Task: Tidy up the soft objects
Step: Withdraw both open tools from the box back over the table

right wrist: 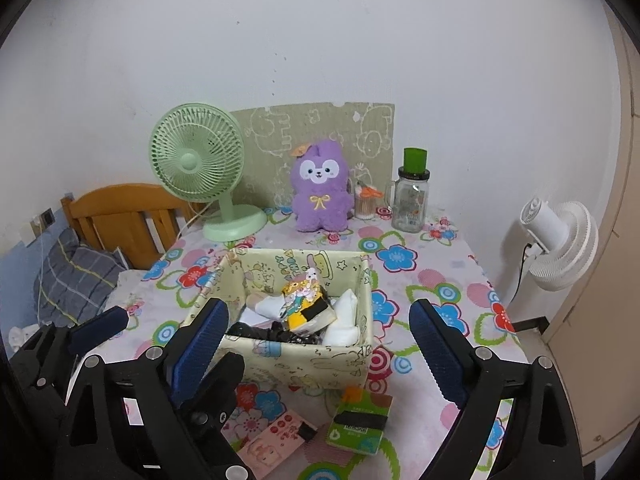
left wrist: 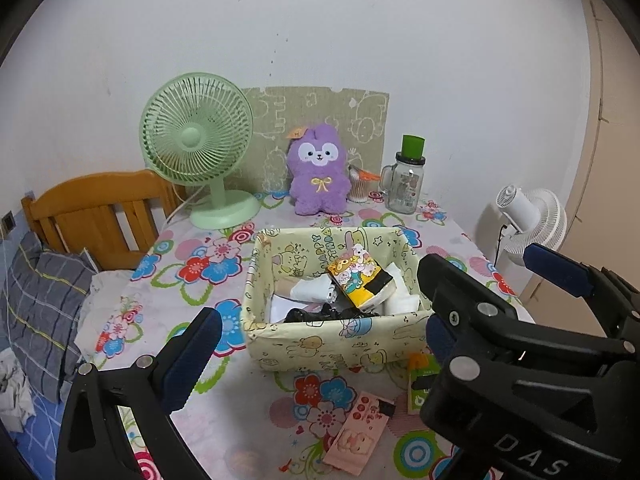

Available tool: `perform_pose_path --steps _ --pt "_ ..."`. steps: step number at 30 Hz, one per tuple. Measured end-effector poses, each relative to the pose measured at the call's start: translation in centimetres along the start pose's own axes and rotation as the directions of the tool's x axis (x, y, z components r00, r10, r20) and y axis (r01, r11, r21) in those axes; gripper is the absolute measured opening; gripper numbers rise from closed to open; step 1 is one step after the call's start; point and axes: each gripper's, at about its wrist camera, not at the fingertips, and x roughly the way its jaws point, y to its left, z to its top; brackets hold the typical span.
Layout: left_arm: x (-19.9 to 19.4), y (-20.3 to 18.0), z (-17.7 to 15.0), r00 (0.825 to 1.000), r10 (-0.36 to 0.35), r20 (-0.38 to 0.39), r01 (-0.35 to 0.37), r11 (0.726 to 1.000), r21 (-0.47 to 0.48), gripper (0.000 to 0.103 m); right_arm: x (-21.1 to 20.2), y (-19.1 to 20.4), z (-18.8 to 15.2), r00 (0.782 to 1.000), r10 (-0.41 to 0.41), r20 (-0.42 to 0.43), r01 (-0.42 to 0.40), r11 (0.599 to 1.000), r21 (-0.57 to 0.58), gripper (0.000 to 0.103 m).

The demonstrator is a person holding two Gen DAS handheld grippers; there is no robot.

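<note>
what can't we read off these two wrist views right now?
- Bottom of the storage box: both views, buried under the yellow tissue pack and white items.
- Green packet: left wrist view, mostly behind the right gripper.
- Pink packet: right wrist view, partly behind the left gripper.
- Jar label: too small in both.

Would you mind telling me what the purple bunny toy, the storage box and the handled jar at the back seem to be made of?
Purple bunny toy: plush fabric, matte; its fuzzy pile and soft outline show it.
Storage box: probably fabric or paper-covered board, matte printed cartoons; the walls sag slightly.
Handled jar: clear glass, or possibly plastic, glossy and see-through, with a green cap that looks plastic.
</note>
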Motion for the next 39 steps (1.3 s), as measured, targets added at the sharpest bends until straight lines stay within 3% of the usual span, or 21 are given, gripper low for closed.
perform_pose_path --steps 19,39 --pt "-3.6 -0.2 -2.4 0.999 -0.014 0.042 0.014 1.000 -0.002 0.103 -4.4 0.8 -2.4 0.999 0.010 0.049 -0.009 1.000 -0.017 0.094" --pt "-2.9 -2.3 -5.3 0.996 -0.083 0.019 0.082 0.996 0.019 0.103 -4.1 0.1 -5.4 1.000 0.012 0.016 -0.012 1.000 -0.019 0.095"
